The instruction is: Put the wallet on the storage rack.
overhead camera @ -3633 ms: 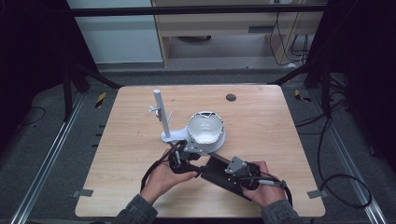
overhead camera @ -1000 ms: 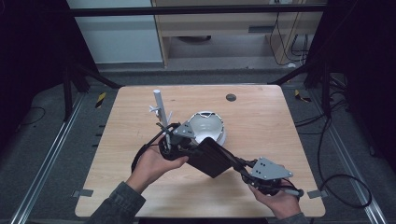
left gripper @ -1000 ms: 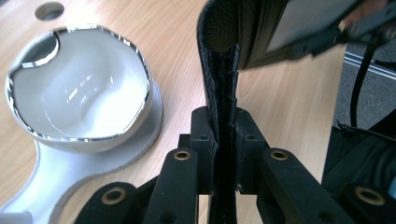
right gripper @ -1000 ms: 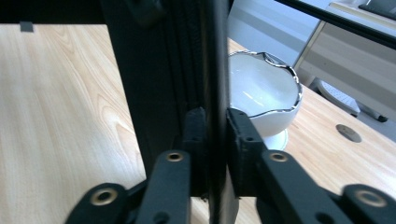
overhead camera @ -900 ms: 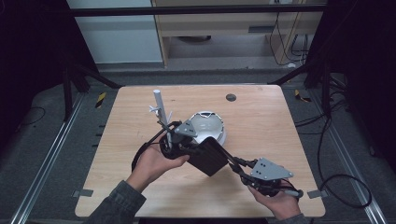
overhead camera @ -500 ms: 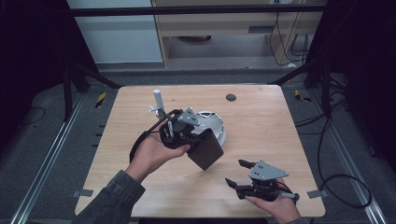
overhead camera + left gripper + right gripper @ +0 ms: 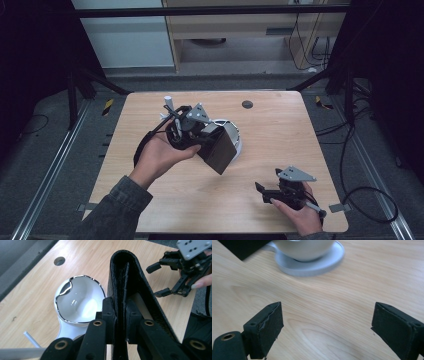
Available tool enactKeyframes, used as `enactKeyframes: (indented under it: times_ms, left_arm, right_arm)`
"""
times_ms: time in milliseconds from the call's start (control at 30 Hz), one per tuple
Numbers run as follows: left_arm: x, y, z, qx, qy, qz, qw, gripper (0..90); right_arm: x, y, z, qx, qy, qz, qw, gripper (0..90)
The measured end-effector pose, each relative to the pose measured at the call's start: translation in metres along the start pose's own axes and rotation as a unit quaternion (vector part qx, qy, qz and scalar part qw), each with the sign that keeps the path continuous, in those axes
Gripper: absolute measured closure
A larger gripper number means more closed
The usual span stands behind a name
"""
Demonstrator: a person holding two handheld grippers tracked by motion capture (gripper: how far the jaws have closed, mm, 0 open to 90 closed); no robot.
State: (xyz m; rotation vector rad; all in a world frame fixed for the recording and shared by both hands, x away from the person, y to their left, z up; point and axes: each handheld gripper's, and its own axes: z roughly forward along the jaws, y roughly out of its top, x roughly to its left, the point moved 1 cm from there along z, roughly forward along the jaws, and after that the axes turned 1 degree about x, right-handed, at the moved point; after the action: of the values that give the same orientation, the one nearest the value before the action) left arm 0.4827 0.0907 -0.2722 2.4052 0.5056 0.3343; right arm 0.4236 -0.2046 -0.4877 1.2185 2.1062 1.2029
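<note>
— Where's the black wallet (image 7: 219,148)?

— Clamped on one edge between the left gripper (image 7: 121,322)'s jaws and held off the table (image 7: 280,125), over the white stand (image 7: 77,303). It's a flat folded case with a grained, leathery skin.

— And the right gripper (image 7: 267,192)?

— Low over the bare pale wood, well apart from the wallet. Its jaws have just been opening and stand wide with nothing between them.

— The stand?

— Glossy white bowl on a round base, chrome-edged rim.

High view: fixed overhead, looks fwd and down, whole table (image 7: 280,125) in shot, far off. Left gripper view: close, looks along its jaws across table toward white bowl (image 7: 80,302) and the right gripper (image 7: 160,280). Right gripper view: low, very near tabletop. All three share the bowl.
</note>
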Motion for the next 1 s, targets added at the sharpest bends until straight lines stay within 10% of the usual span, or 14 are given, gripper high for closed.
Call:
enactKeyframes:
  times_ms: [300,1000]
  left_arm:
    - [0.008,0.012,-0.011,-0.005,0.012,-0.007,0.9999,80.9]
    - [0.036,0.029,-0.018,-0.019,0.053,-0.041,0.9976,80.9]
  right_arm:
    - [-0.016,-0.006,0.009,0.039,-0.026,0.057,0.9973,6.5]
    - [-0.033,-0.012,0.015,0.068,-0.069,0.077,0.9923,6.5]
